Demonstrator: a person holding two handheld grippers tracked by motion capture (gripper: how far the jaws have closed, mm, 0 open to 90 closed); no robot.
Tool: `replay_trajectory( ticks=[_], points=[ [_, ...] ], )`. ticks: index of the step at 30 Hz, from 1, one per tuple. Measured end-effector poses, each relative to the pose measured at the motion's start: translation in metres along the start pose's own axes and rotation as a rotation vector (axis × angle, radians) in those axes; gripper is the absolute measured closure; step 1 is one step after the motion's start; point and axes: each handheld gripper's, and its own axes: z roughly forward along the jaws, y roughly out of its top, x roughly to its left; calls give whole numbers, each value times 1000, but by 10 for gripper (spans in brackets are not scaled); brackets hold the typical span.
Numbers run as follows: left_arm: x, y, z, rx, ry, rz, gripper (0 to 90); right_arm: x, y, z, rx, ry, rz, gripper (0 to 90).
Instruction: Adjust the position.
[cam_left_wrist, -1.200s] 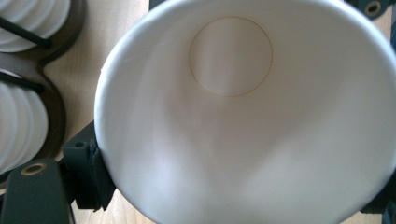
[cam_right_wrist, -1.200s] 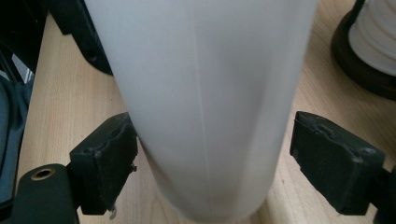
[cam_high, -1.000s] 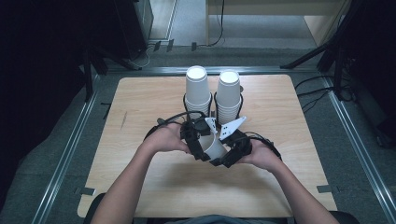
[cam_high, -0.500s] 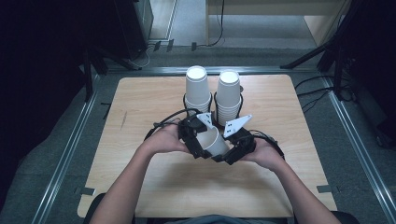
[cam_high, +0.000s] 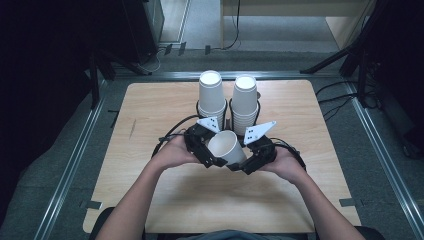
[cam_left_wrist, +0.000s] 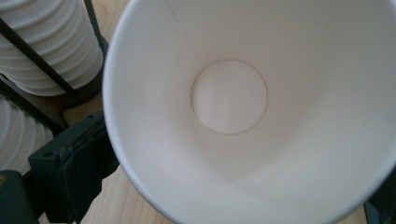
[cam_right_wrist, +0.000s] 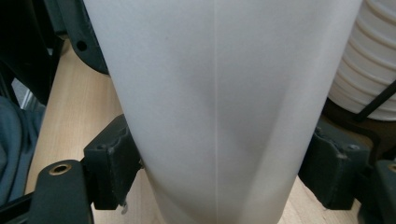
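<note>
At frame centre in the high view, I hold a paper cup (cam_high: 227, 146): right gripper (cam_high: 250, 161) jaws clamp its wall, left gripper (cam_high: 207, 152) grips its rim. Light, thin, crushable; I keep pressure low, near the stiffer rim.

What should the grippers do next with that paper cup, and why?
Probably carry the paper cup forward and set it on a stack of cups in the black holder. The right gripper clamps the cup's body from both sides, its mouth faces the left gripper, and it hangs just in front of the stacks.
</note>
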Motion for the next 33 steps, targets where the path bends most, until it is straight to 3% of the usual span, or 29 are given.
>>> replay_trajectory(
  ticks=[9, 12, 15, 25, 33],
  points=[
    [-2, 2, 6, -92, -25, -31, 0, -2, 0, -1, -40, 22, 22, 213],
    [-3, 2, 5, -125, -24, -30, 68, -1, 0, 0, -35, 21, 19, 214],
    [-1, 1, 4, -123, -63, -27, 125, 0, 1, -1, -44, 24, 18, 218],
    [0, 3, 5, -91, -73, -44, 160, -1, 0, 1, -35, 28, 34, 216],
    [3, 2, -5, -89, -61, -54, 159, -3, -1, -2, 18, 19, 69, 174]
  ],
)
